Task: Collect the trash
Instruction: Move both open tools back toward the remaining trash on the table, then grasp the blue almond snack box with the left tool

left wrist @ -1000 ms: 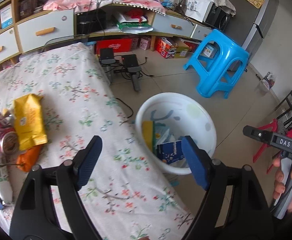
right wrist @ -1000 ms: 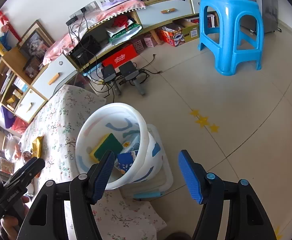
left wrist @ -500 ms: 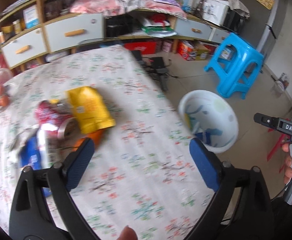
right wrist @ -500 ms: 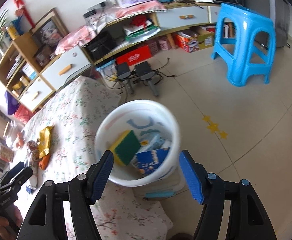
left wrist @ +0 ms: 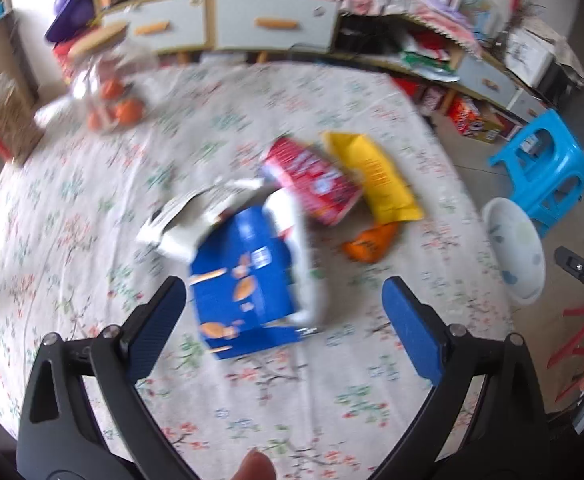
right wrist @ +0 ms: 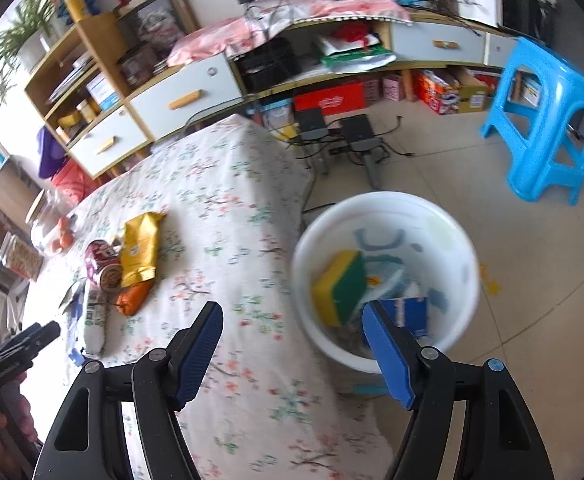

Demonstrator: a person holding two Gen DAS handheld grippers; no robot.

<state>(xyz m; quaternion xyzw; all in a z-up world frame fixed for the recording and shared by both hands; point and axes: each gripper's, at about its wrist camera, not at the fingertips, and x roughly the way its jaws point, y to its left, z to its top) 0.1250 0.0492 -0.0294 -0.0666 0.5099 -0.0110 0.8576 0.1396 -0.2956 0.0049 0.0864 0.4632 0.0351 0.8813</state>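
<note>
The left gripper (left wrist: 282, 312) has swung away from the white bucket (left wrist: 512, 248) and now hangs over the flowered worktop (left wrist: 92, 208), jaws wide apart and empty, with the blue box (left wrist: 244, 280) just ahead of them. Beyond the box lie a white wrapper (left wrist: 204, 208), a red bag (left wrist: 312, 180), a yellow bag (left wrist: 376, 176) and an orange packet (left wrist: 368, 240) (all still to collect). The right gripper (right wrist: 292, 348) hovers at the worktop's edge beside the bucket, jaws opening and empty. The next pickup looks like the blue box.
</note>
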